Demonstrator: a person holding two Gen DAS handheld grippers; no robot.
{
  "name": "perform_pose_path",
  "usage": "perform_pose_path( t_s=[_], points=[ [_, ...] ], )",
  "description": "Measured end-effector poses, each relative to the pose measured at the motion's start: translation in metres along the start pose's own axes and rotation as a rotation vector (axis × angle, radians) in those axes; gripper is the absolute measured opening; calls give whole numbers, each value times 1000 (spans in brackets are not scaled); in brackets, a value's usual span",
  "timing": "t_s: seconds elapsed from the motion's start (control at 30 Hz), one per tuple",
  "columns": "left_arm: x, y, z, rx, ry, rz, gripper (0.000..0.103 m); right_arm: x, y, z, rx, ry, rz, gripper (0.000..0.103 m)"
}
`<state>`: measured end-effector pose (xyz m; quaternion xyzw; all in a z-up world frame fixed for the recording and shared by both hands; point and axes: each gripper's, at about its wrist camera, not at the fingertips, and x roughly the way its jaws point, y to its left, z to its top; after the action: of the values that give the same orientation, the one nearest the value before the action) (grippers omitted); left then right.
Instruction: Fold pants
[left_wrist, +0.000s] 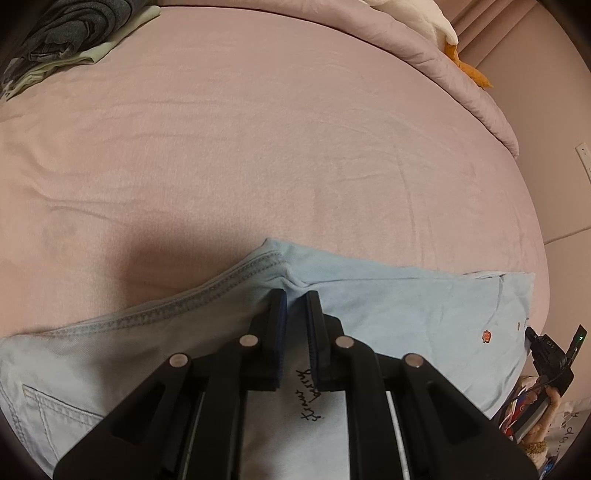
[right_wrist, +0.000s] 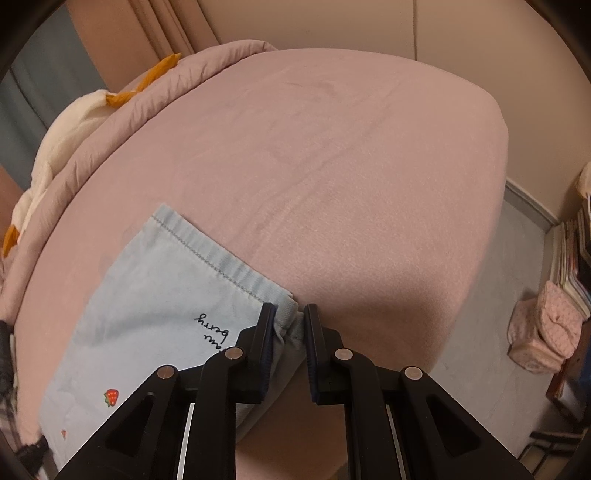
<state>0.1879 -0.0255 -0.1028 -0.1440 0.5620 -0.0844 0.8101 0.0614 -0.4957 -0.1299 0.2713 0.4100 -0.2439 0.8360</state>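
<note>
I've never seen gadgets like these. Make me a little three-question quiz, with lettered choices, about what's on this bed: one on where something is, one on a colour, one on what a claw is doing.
1. Where does the pile of dark grey clothes lie in the left claw's view?
A. far left corner of the bed
B. on the pants
C. on the floor

2. What colour are the pants?
A. black
B. light blue
C. green

3. What is the right claw doing?
A. hanging open above the bed
B. clamped on a bunched corner of the pants
C. holding a book

Answers:
1 A: the dark grey clothes sit at the far left of the pink bed.
2 B: the pants are pale blue denim.
3 B: the right claw has hem fabric squeezed between its fingers.
</note>
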Motion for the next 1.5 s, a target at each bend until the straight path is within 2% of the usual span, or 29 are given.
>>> perform_pose_path(
  t_s=[0.67, 0.93, 1.0, 1.13, 1.23, 1.4, 1.5],
  points=[
    [-2, 6, -4, -16, -21, -15, 12, 2, -1, 0, 0, -4, -5, 11],
    [-5, 12, -6, -64, -30, -43, 11, 1, -1, 0, -7, 1, -13, 11],
    [-9, 16, -14, -91, -29, -61, 10, 1, 0, 2, -10, 4, -21, 11],
    [-23, 18, -35, -73, -38, -67, 9, 1, 1, 2, -15, 8, -32, 11],
    [-29, 22, -52, -96, -12, -94, 9, 0, 2, 2, -14, 10, -40, 11],
    [-43, 18, -81, -30, -5, -85, 10, 0, 4, 1, -4, 9, -57, 11],
    [-47, 20, -93, -31, -4, -95, 10, -1, 6, 1, -7, 11, -65, 11]
  ],
)
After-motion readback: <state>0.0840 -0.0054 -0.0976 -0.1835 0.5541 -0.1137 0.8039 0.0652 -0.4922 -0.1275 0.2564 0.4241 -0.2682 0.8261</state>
